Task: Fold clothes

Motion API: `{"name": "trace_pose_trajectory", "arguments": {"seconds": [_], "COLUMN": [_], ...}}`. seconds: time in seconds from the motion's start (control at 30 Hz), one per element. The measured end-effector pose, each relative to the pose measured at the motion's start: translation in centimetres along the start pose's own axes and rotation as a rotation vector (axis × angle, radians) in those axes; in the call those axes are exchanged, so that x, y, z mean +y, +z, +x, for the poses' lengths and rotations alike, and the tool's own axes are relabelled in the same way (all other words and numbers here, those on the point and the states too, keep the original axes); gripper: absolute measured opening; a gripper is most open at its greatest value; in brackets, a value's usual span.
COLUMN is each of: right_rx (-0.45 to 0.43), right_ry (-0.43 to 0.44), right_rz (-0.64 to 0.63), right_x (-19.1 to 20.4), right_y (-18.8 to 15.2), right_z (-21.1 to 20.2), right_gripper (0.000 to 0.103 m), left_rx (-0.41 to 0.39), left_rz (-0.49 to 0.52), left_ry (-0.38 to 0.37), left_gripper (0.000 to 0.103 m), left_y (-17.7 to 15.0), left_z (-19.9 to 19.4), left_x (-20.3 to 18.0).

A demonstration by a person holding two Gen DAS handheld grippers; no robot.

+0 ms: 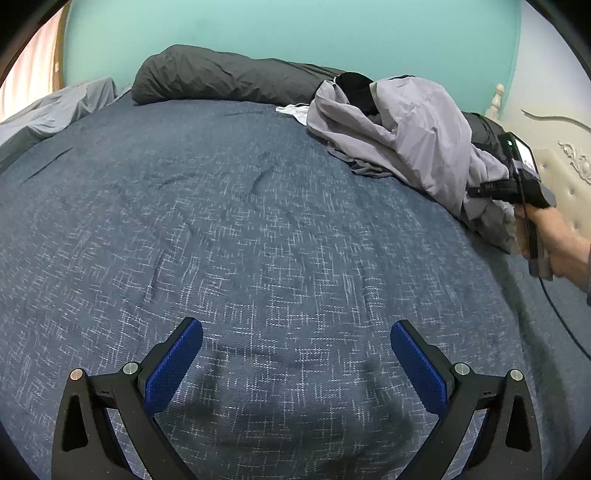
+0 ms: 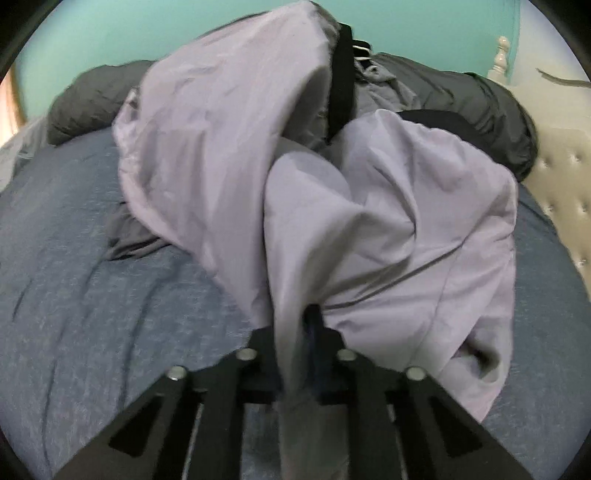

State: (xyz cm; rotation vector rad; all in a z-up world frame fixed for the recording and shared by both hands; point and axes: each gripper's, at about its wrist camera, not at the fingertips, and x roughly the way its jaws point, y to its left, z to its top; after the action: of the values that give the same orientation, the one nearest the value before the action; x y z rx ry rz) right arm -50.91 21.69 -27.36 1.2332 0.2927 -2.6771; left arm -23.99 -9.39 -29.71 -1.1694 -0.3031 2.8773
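Bed covered in a dark blue spread with white flecking; surface mostly flat, a few shallow creases. Teal wall behind. Dark grey rolled duvet lies along the far edge against the wall. Pale grey sheet bunched at the far left corner. Cream tufted headboard with carved trim at the right side.

Left tool: fingers spread wide apart, nothing between them, above bare spread in the near middle of the bed.

Right tool: fingers drawn together, clamped on a fold of the lavender-grey garment. Cloth is pulled up into the grip and drapes down past it. In the left view the right tool sits at the garment's near right end, by the bed's right edge.

Garment heaped on the right far part of the bed, with black fabric and a white piece beside it.

Broad open spread left and centre.
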Motion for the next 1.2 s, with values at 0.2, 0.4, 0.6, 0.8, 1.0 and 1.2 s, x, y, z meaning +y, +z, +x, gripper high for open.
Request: {"name": "trace_pose_trajectory", "arguments": {"seconds": [0.2,0.4,0.6,0.8,1.0,1.2], "right_rx": [0.016,0.118,0.067,-0.063,0.011,0.095], "right_ry": [0.074,0.175,0.203,0.187,0.063,0.105], "right_rz": [-0.233,-0.365,-0.263,-0.173,0.108,0.202], "right_x": [3.9,5.9,3.2,0.5,-4.0,-3.8], "right_y": [-5.1,-14.1,-15.0,-10.0,-6.7,-6.6], "right_z": [-3.3,-6.5,-11.9,-15.8,-10.2,-5.2], "right_gripper": [0.004,0.004,0.012,0.060,0.065,0.065], "left_rx": [-0.025,-0.039,-0.039,-0.037,-0.026,-0.014], "left_rz": [0.011,0.021,0.008,-0.007,-0.020,-0.019], "left_ry": [-0.005,-0.007,-0.009,-0.013,-0.015,-0.016], "left_gripper": [0.103,0.103,0.103,0.103,0.103,0.103], "left_y": [0.2,0.2,0.3,0.3,0.3,0.2], "left_z": [-1.1,-1.9,-1.8,-1.8,-1.4,-1.0], "left_x": [-0.5,-0.9,-0.4,0.1,0.8,1.1]}}
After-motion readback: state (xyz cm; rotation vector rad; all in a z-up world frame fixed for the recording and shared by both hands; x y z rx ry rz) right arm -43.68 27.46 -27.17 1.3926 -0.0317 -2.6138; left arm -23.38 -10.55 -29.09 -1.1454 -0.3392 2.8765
